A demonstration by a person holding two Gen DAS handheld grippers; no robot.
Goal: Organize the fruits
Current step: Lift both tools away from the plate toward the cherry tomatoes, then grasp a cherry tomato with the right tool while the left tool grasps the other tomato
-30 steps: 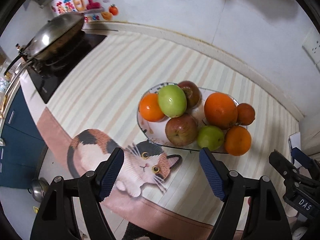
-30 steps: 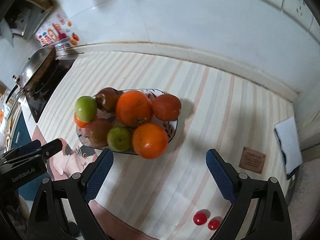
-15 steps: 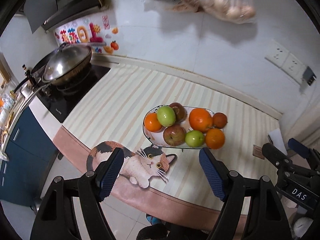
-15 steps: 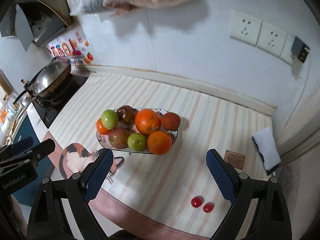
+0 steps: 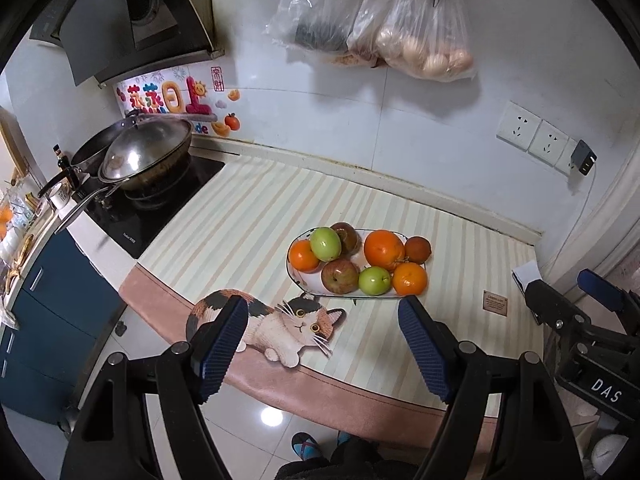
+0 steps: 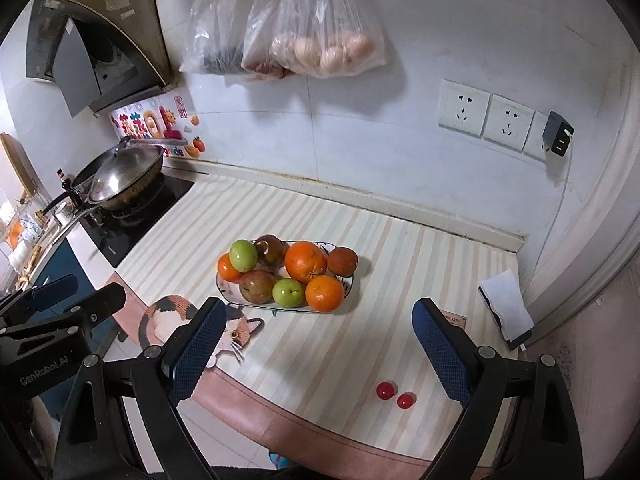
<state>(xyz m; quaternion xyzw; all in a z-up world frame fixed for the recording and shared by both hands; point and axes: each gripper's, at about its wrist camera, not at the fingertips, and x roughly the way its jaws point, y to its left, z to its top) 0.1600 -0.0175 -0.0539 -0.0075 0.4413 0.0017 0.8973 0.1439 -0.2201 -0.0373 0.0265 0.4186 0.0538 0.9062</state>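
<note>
A patterned oval plate (image 5: 308,285) (image 6: 349,280) on the striped counter is piled with fruit: oranges (image 5: 383,249) (image 6: 305,261), green apples (image 5: 326,243) (image 6: 243,255), a red apple (image 5: 340,276) (image 6: 257,286) and dark fruits (image 5: 418,249). My left gripper (image 5: 320,334) hangs open, high above the counter's front edge and well back from the plate, nothing between its fingers. My right gripper (image 6: 316,338) is open too, equally far back, empty. Two small red tomatoes (image 6: 395,395) lie near the front edge at the right.
A wok with lid (image 5: 140,154) sits on the black hob (image 5: 160,204) at the left. A cat picture (image 5: 280,324) marks the mat's front. A white cloth on a phone (image 6: 506,304) lies far right. Bags (image 6: 312,40) hang on the wall, sockets (image 6: 484,114) beside them.
Both grippers have pulled up and back from the plate, so the fruit looks much smaller and the wall, bags and floor have come into view. Both stayed open and empty.
</note>
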